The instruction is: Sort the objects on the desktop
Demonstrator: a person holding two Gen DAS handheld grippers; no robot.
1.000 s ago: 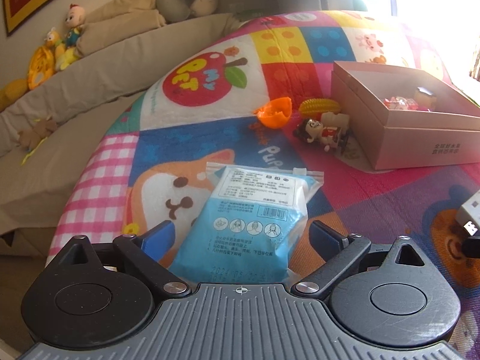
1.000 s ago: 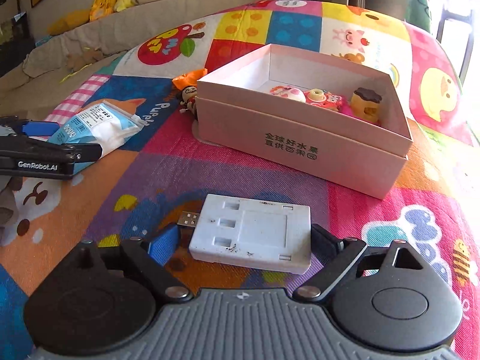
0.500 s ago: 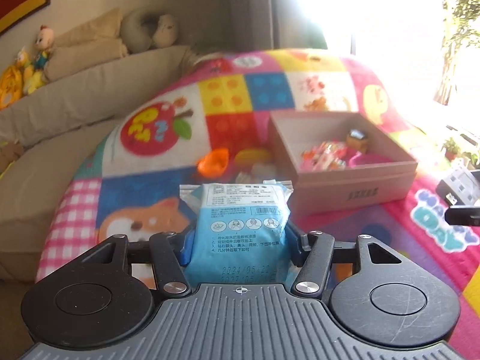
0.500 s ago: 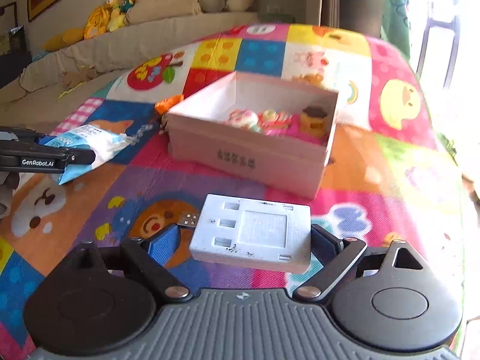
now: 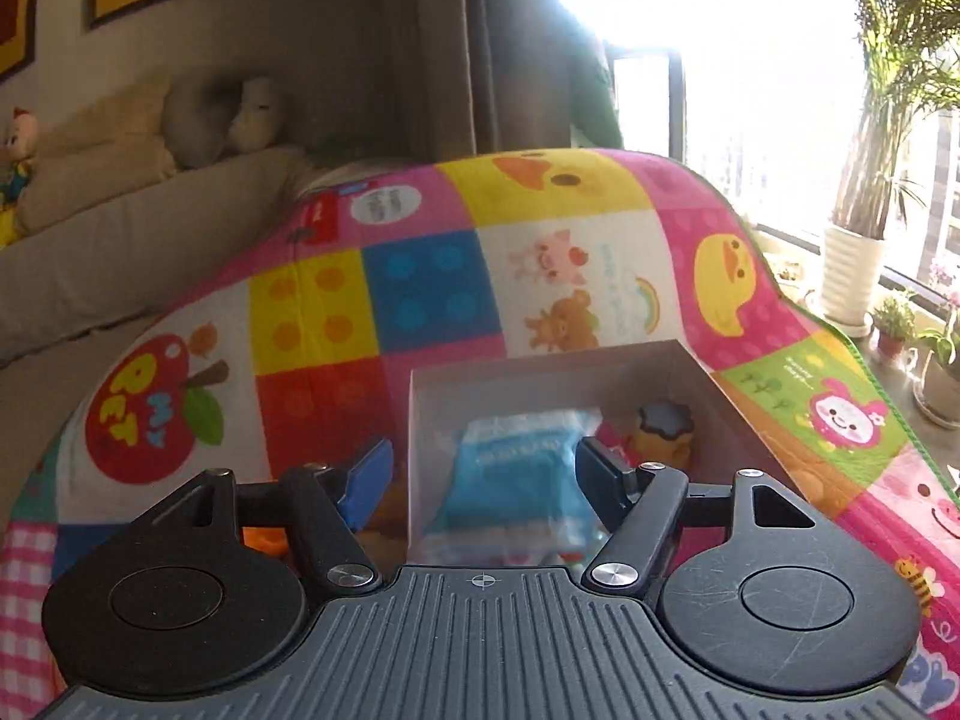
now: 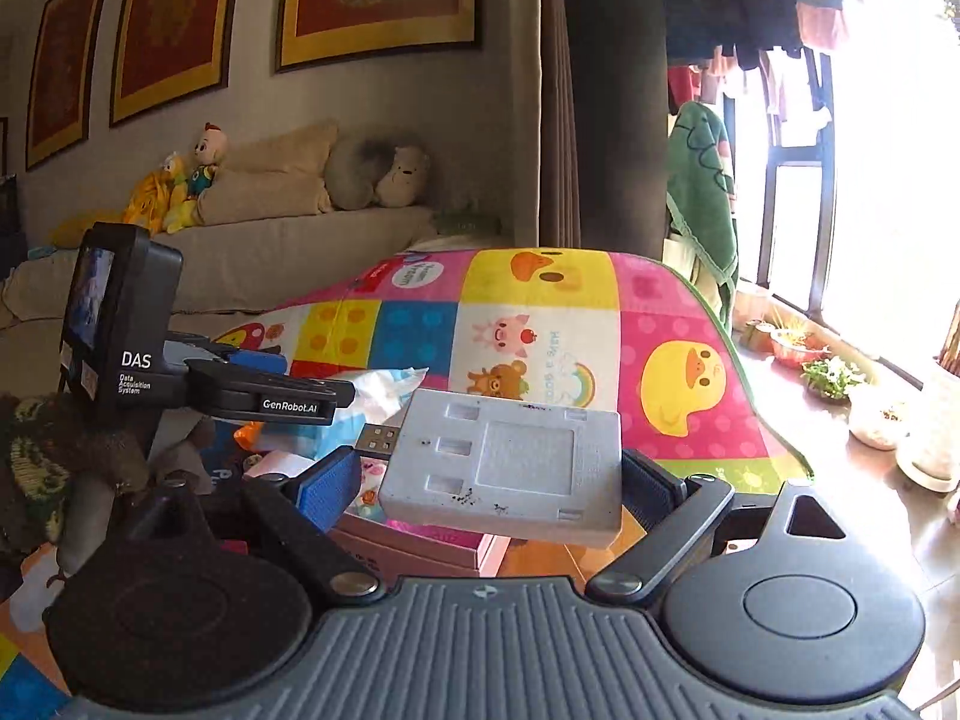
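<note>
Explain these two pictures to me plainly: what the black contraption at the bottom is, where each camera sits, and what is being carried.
There is no robot here. A person holds a hand tool with two fingers in each hand, and a wide-angle camera on each tool looks forward along those fingers, so the black body fills the bottom of each picture.

The left tool's view shows the left gripper over a pink cardboard box on a colourful cartoon mat. Its fingers are opening, and the blue and white packet between them looks free of the blue pad and seems to be dropping into the box, beside a small toy.

The right tool's view shows the right gripper holding a flat white USB device in the air. The left tool also appears there, at the left.
</note>
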